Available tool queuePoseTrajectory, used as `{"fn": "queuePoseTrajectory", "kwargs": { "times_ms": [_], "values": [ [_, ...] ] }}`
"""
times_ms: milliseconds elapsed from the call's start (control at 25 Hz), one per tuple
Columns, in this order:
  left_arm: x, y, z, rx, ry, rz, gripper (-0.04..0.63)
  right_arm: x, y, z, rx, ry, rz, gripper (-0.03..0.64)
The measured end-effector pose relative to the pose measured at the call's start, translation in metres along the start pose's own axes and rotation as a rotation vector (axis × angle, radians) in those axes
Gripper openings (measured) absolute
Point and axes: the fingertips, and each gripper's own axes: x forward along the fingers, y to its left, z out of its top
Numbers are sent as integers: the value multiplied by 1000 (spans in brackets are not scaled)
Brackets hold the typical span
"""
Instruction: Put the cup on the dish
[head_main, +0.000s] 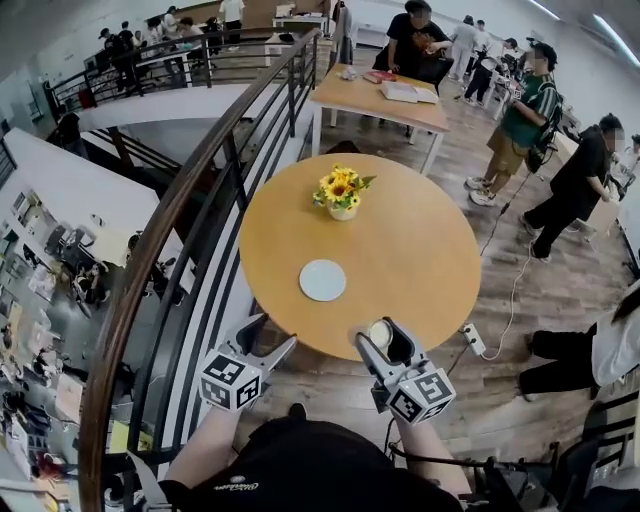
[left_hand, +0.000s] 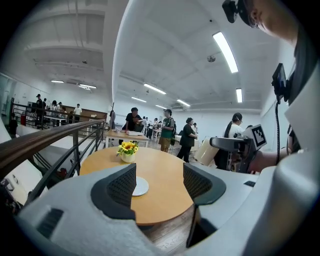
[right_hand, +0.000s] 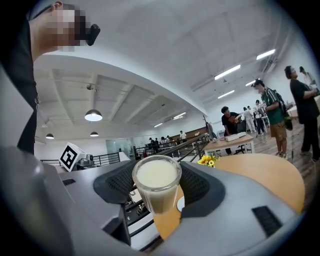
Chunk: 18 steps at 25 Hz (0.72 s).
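Observation:
A clear cup (right_hand: 156, 185) of pale milky liquid is clamped between the pads of my right gripper (right_hand: 157, 186), held upright over the near edge of the round wooden table (head_main: 420, 250). From the head view the cup (head_main: 381, 334) shows between the right gripper's (head_main: 384, 345) fingers. The small white dish (head_main: 322, 280) lies flat on the table, to the upper left of the cup and apart from it. My left gripper (head_main: 268, 340) hangs open and holds nothing at the table's near left edge. The dish (left_hand: 140, 186) peeks out beside its left pad.
A white pot of yellow sunflowers (head_main: 342, 193) stands on the table beyond the dish. A dark metal railing (head_main: 215, 170) curves along the left with a drop behind it. A power strip (head_main: 473, 340) lies on the floor to the right. Several people stand near a rectangular table (head_main: 385, 100) farther off.

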Motion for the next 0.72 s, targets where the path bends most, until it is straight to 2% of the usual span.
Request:
{"fn": "queuePoseTrajectory", "kwargs": {
  "times_ms": [120,200,440,720],
  "values": [
    [14,28,20,24,-15,-18,295,38,-5,18,-41,-25,-7,270],
    [21,38,31,32,-31,-38,271,55,-10,24,-41,-40,-28,270],
    [41,43,32,28,-19,-89,261,69,-18,26,-66,-29,-57,270],
    [61,37,30,4,-11,-56,252,75,-37,20,-48,3,-12,270]
  ]
}}
